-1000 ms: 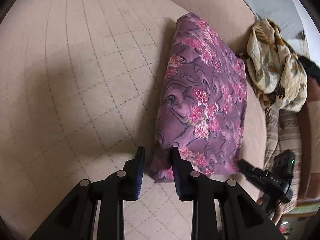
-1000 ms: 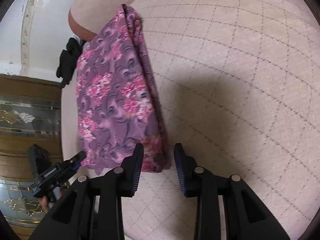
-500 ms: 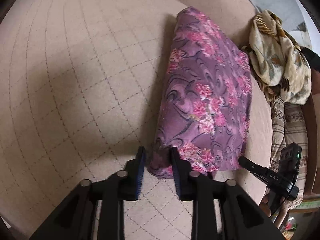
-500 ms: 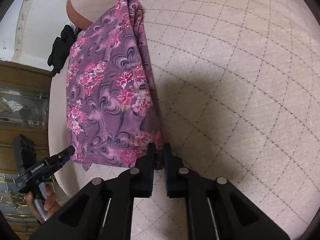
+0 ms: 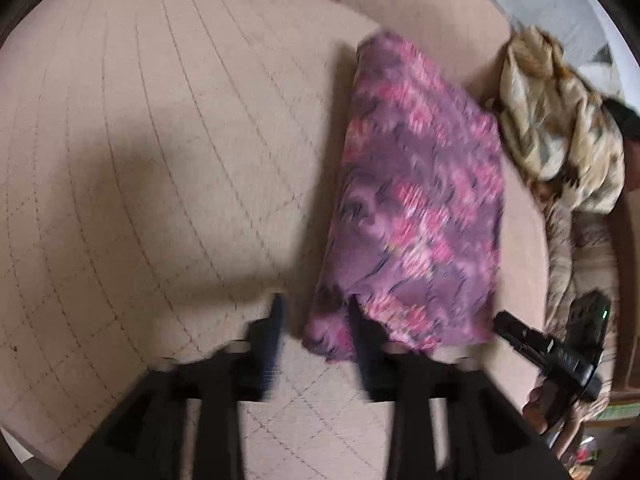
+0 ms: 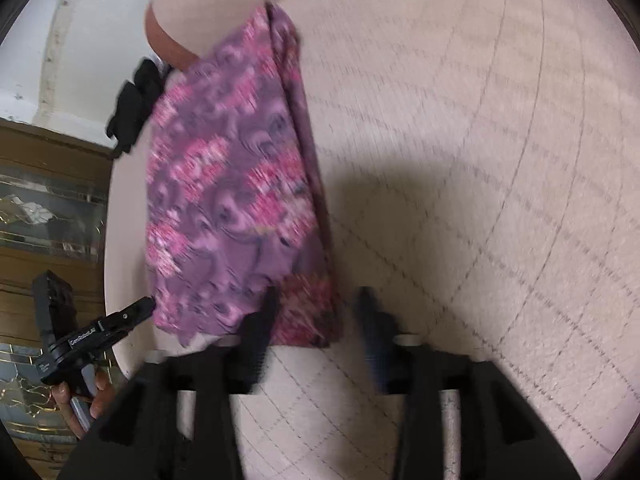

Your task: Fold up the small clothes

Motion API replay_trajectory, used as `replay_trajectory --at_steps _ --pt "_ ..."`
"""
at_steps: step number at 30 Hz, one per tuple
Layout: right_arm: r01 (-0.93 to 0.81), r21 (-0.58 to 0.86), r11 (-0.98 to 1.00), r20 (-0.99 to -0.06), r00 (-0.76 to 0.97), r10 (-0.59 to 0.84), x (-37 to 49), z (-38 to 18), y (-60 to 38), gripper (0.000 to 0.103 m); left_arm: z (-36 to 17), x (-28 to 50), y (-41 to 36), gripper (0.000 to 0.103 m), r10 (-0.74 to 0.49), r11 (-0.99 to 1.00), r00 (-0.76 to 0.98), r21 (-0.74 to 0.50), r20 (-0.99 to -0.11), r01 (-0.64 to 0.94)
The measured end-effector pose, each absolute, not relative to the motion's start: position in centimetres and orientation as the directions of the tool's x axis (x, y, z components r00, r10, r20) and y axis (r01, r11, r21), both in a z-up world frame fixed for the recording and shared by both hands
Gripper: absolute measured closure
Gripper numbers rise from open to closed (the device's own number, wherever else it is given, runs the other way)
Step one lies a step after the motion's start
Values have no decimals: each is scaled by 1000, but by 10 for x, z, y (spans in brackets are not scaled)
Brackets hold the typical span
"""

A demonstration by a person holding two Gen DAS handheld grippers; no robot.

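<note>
Left wrist view: the left tongs point(image 5: 316, 320) stand parted around the near corner of the folded purple floral cloth point(image 5: 420, 208) lying on the quilted bed point(image 5: 160, 160). Right wrist view: the right tongs point(image 6: 316, 312) gape apart at the cloth's opposite near corner.

1. Both views show motion blur; the floral cloth point(image 5: 420, 208) pattern smears.
2. Soft, even indoor light; a dark shadow lies on the quilted bed point(image 6: 480, 160).
3. Fisheye distortion curves edges; corners vignette black.
</note>
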State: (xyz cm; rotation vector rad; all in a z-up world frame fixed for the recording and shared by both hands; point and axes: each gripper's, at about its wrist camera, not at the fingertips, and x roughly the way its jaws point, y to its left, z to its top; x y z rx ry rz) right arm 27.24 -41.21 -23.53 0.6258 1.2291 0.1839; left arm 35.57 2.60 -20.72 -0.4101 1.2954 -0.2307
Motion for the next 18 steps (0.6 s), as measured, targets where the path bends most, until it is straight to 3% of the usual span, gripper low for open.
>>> replay_trajectory --at_steps 2,6,8,11,12,14,15,16,18 --pt "150 547 823 -799 387 460 275 -218 -410 45 -196 360 31 40 -406 894 309 -444 -860 -64" --pt "100 564 820 -783 380 492 312 -197 -409 43 -177 393 19 38 -455 878 254 -477 -854 -31" --pt "81 534 842 -801 366 473 343 -197 -408 43 -169 418 7 26 -468 876 266 -483 -843 9" --pt "71 527 847 -792 402 459 378 -209 -414 44 -184 458 1 26 -502 854 295 -519 -813 24" --pt "78 543 836 -777 424 465 385 -218 -418 46 -194 463 5 27 -518 839 305 -544 -799 -1" --pt "103 597 795 -753 413 512 388 -241 -424 67 -216 467 8 31 -531 822 287 -567 -797 -53" --pt "106 606 788 -753 395 526 390 -248 -423 74 -224 470 5 41 -536 821 263 -568 -802 -58" --pt "98 606 790 -758 373 535 392 -257 -421 86 -231 473 3 53 -552 815 234 -577 -801 -51" --pt "109 620 777 -750 373 547 396 -257 -424 92 -234 474 6 67 -573 796 236 -602 -785 -69"
